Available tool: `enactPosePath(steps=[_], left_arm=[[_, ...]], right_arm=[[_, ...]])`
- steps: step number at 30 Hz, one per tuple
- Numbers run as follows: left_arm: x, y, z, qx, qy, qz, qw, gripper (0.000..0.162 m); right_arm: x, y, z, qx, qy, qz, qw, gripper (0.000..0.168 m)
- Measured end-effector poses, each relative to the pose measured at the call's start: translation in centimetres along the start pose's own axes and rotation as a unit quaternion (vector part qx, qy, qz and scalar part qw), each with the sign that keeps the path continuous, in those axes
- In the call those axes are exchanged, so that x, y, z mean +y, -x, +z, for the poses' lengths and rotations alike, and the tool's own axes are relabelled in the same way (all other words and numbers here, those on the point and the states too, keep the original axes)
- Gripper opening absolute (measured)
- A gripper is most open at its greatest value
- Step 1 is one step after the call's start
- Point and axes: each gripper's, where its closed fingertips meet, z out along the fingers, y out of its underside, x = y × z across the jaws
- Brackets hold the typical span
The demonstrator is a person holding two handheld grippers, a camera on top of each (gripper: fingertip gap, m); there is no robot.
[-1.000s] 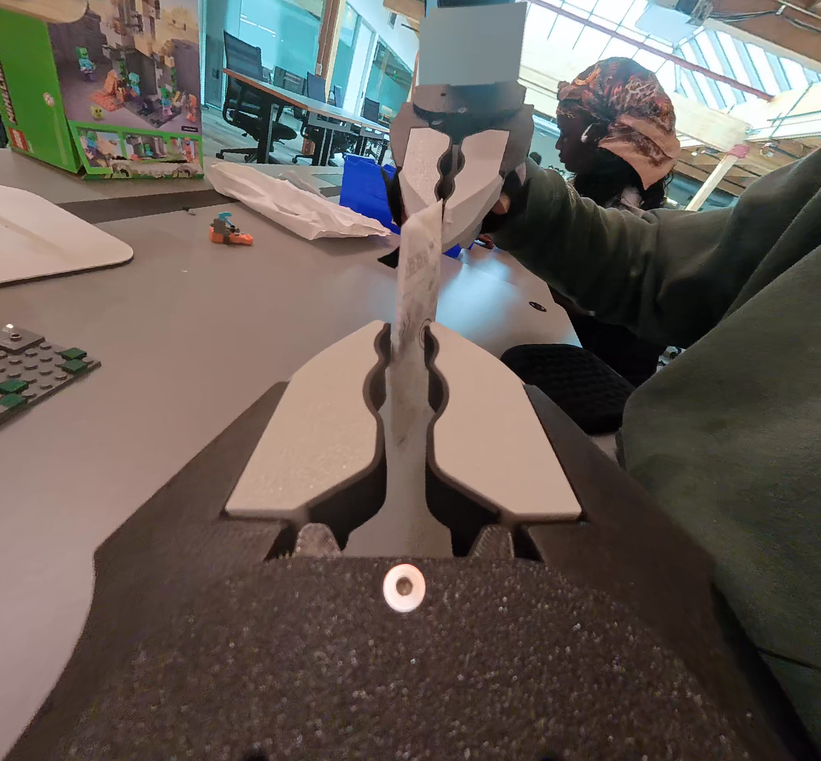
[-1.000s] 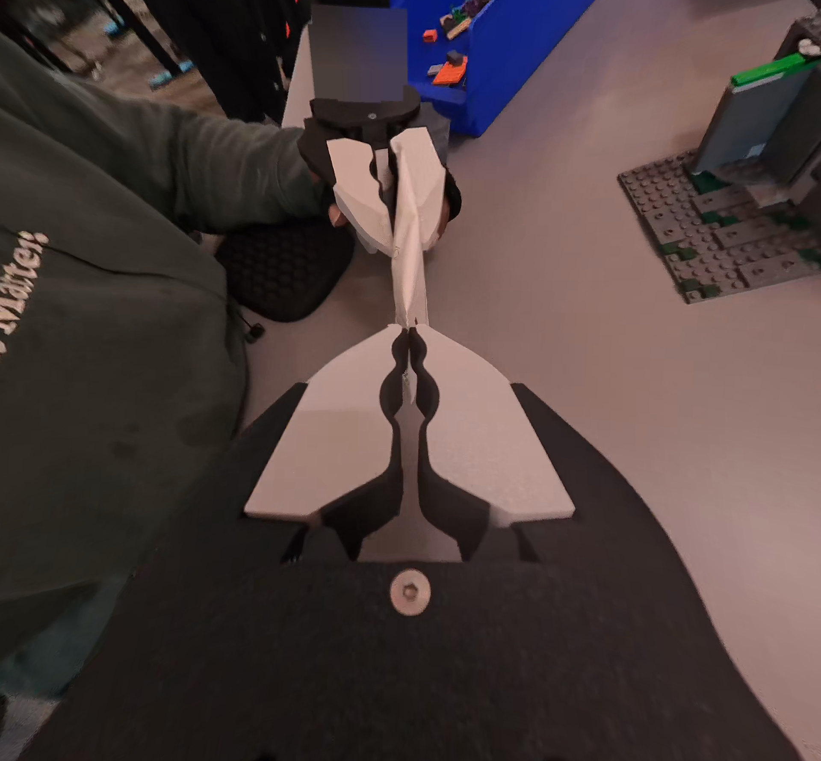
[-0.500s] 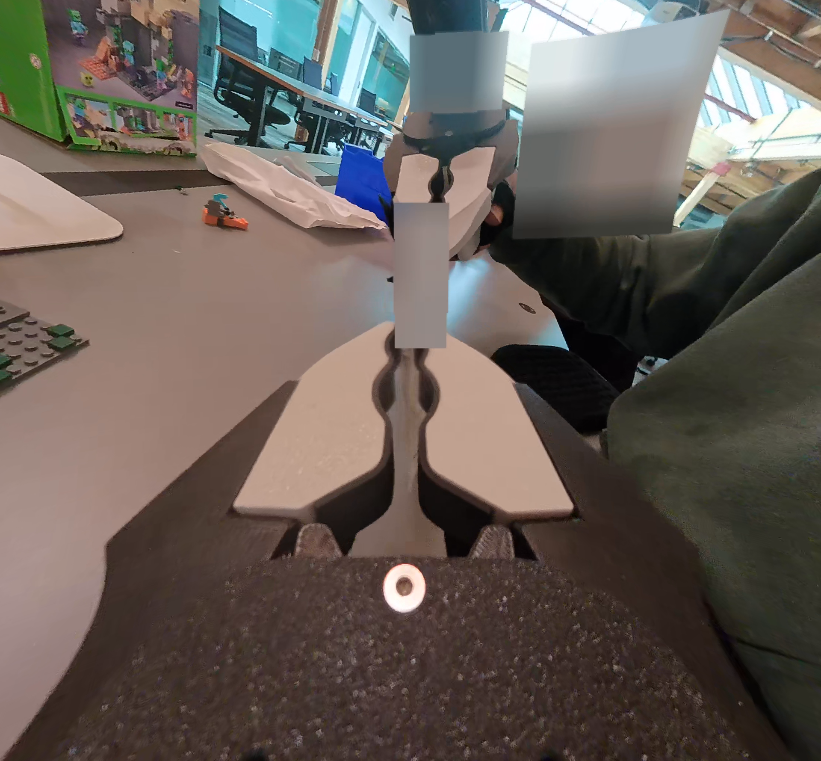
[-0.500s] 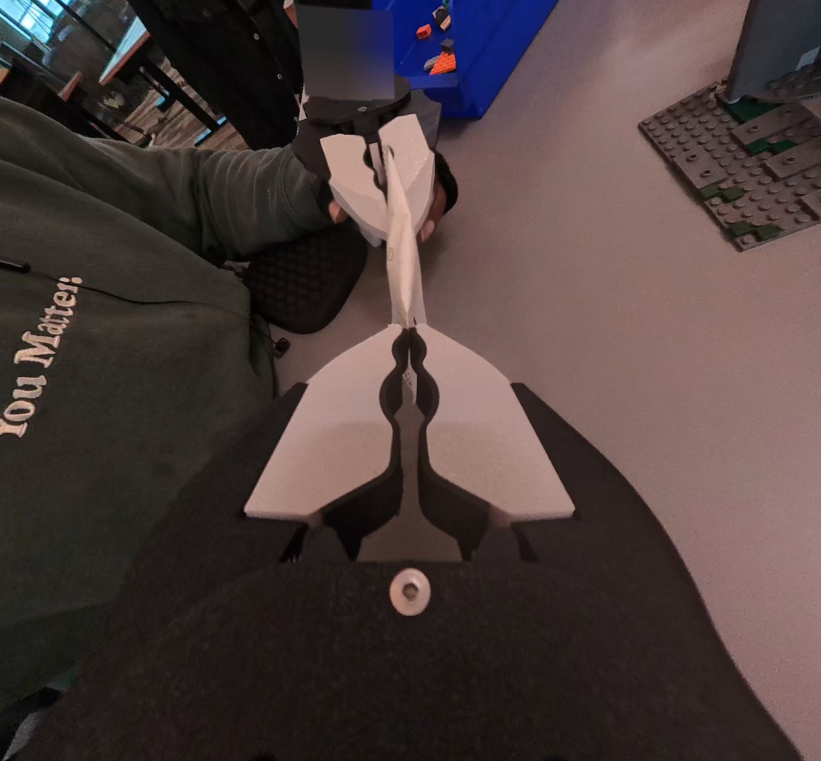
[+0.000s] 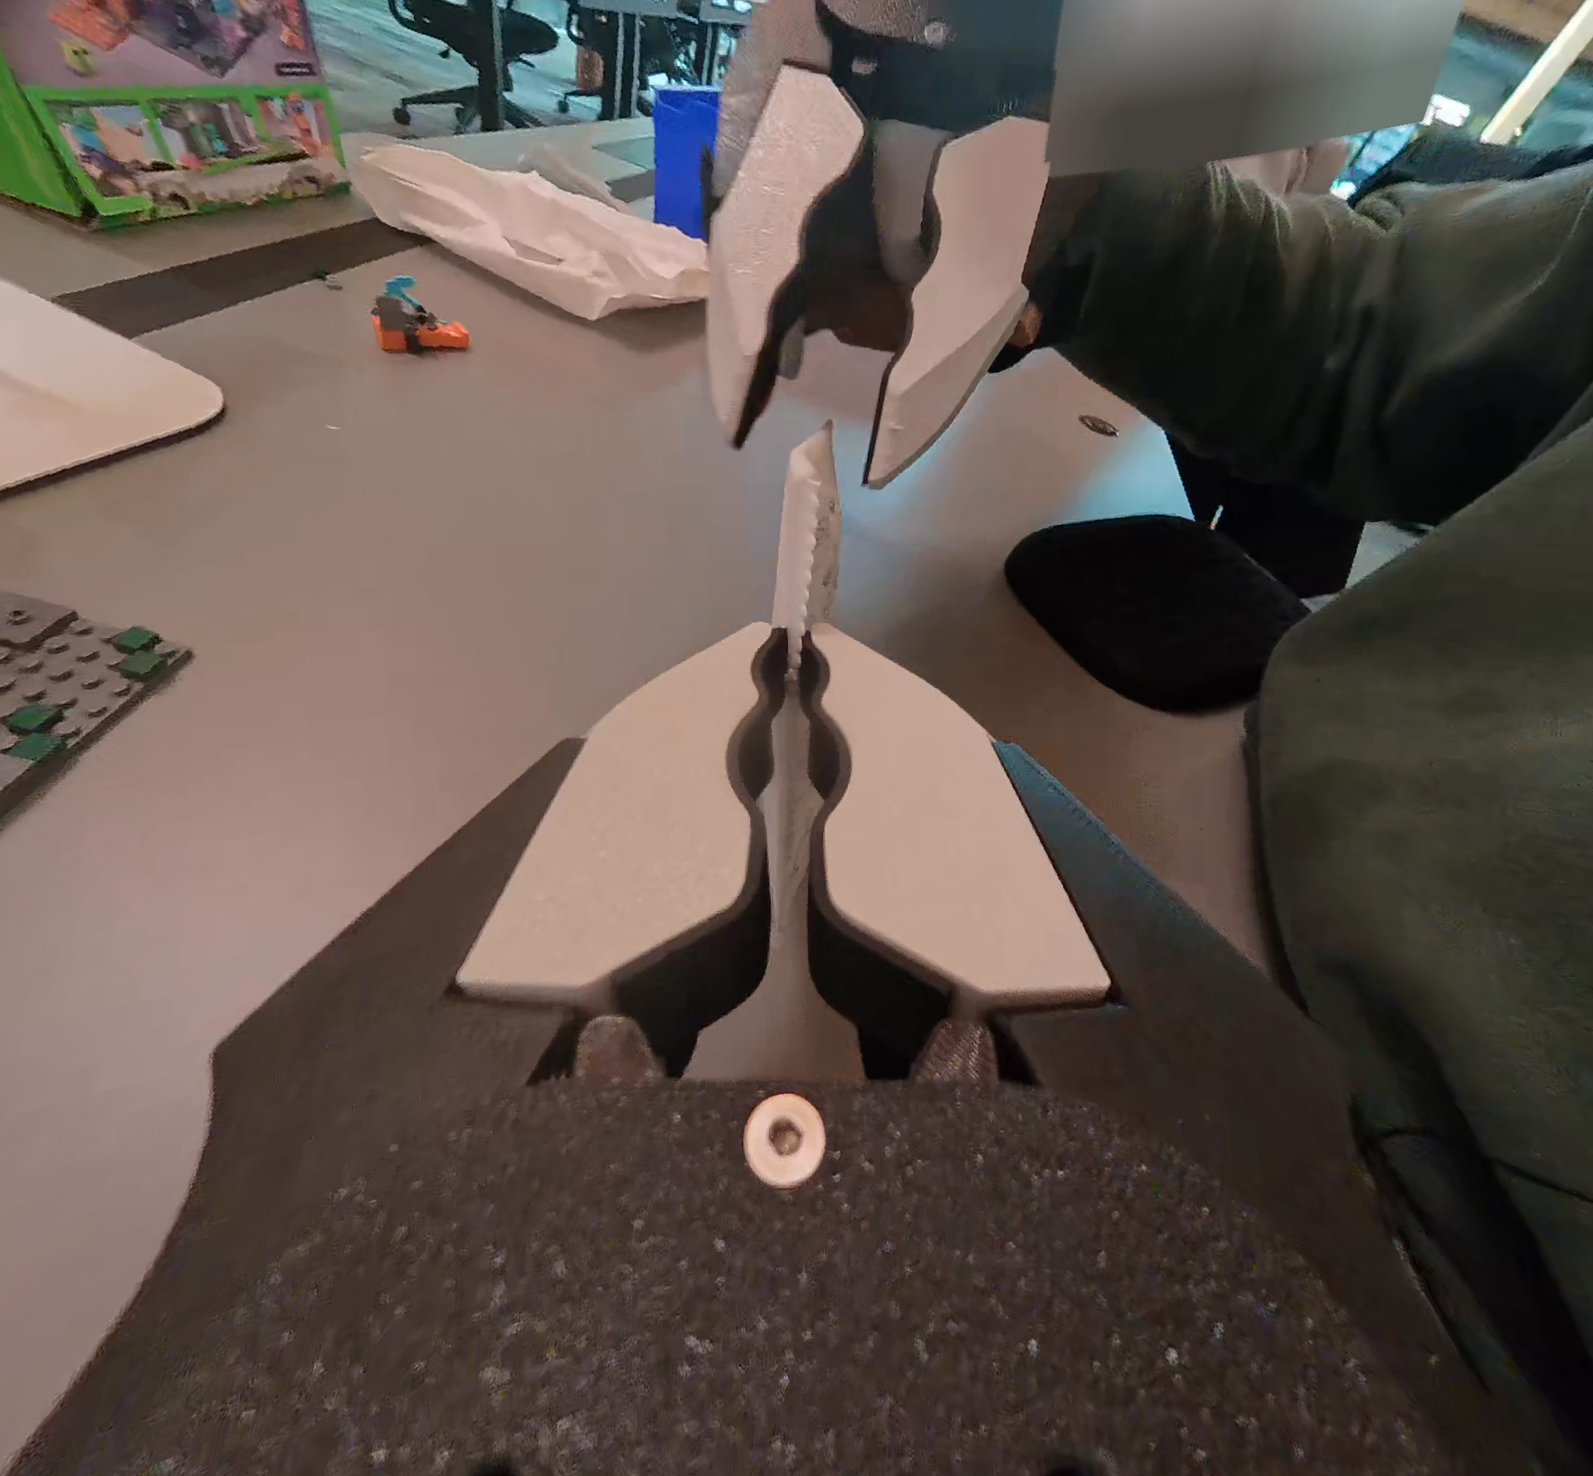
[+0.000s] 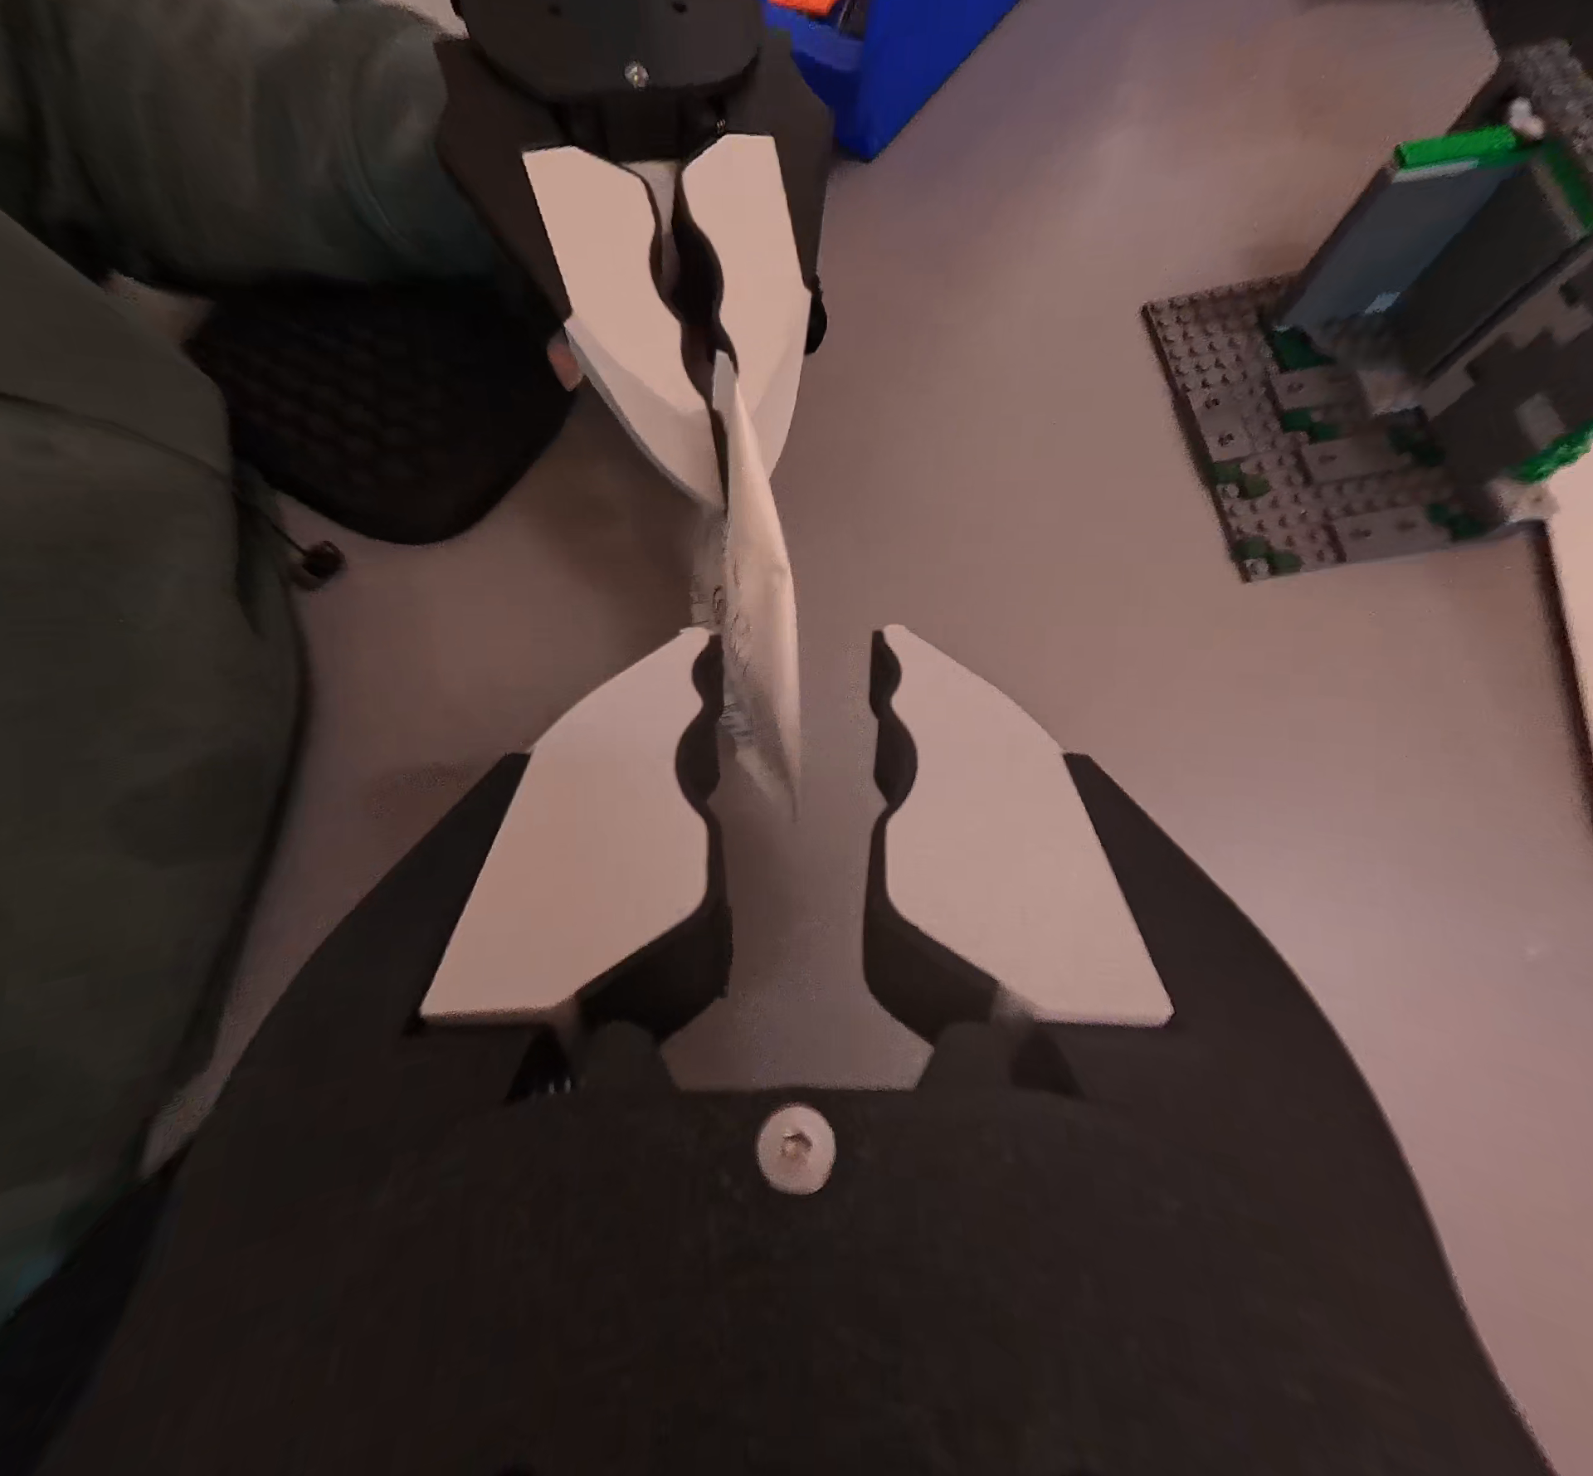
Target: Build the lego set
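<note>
So on my left, the left gripper [image 5: 797, 642] clenched a white paper bag strip [image 5: 808, 538]; my right gripper [image 6: 793, 633] stood released around its free end. Far right on the grey table [image 6: 1034, 486] sat the half-built lego set [image 6: 1396, 366].

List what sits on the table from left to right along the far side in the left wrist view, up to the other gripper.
Lego box → small orange model → white bag → blue bin → right gripper, its jaws apart.
</note>
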Motion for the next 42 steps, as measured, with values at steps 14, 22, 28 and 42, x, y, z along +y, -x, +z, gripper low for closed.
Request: enactPosePath(steps=[14,22,28,42], left_arm=[[-1.0,-1.4,-0.5,0.016,-0.034,0.040,0.998,0.022],[-1.6,-2.8,-0.7,0.047,-0.051,0.055,0.996,0.001],[-0.8,-2.7,-0.6,0.051,-0.019,0.044,0.998,0.000],[-1.0,-3.6,-0.1,0.065,-0.035,0.050,0.996,0.022]], right_arm=[[-0.6,2.5,0.8,-0.054,-0.022,-0.034,0.998,0.000],[-1.5,3.1,-0.9,-0.097,-0.109,0.006,0.989,0.000],[-0.6,2.4,0.3,-0.051,-0.082,-0.005,0.995,0.020],[-1.1,4.3,1.3,-0.105,-0.106,0.021,0.989,0.000]])
